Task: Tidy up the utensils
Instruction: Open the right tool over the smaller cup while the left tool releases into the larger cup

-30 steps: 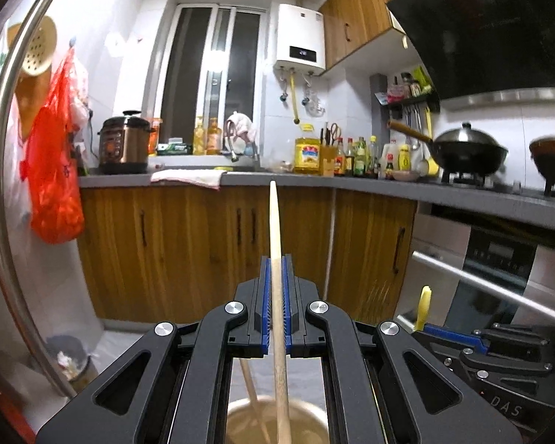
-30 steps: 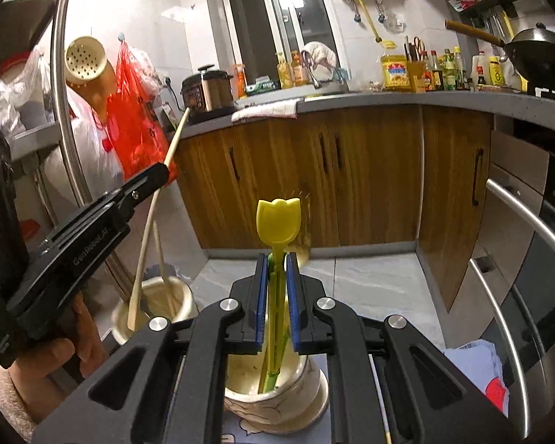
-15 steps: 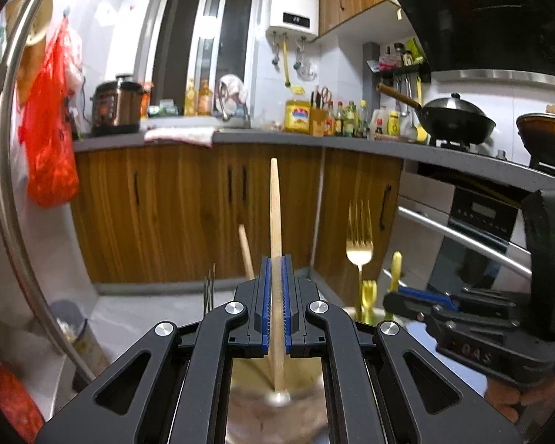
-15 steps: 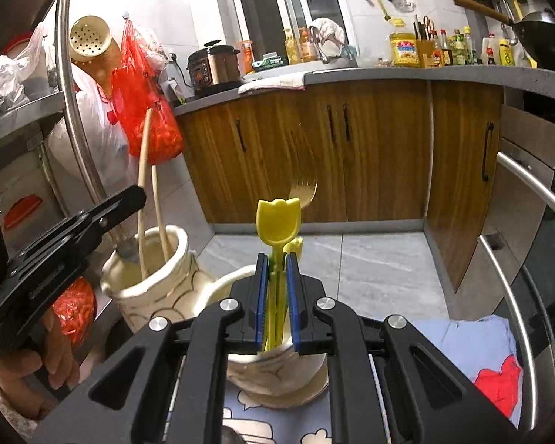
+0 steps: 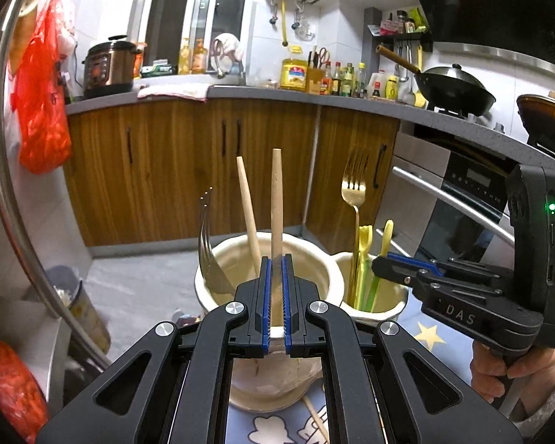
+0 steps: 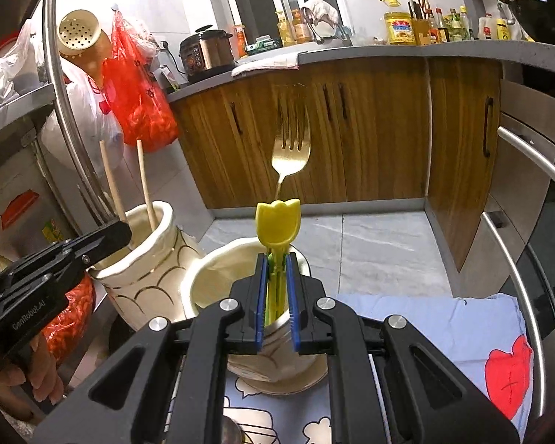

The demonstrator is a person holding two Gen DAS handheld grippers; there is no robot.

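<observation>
Left tool is clenched on a wooden chopstick, upright in the cream pot just ahead. Right tool appears closed on the yellow tulip utensil. Both are judged light, stiff, best gripped mid-shaft.

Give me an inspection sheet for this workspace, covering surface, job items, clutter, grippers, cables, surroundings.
Surface: patterned cloth under the holders.
Job's things: left ceramic holder has two wooden chopsticks and a steel fork; right ceramic holder has a gold fork and a yellow tulip-topped utensil.
Clutter: a loose chopstick on the cloth.
Grippers: left gripper jaws closed on a chopstick; right gripper jaws slightly parted around the yellow utensil's stem, contact unclear.
Cables: nothing seen.
Surroundings: wooden cabinets, wok, red bag.
</observation>
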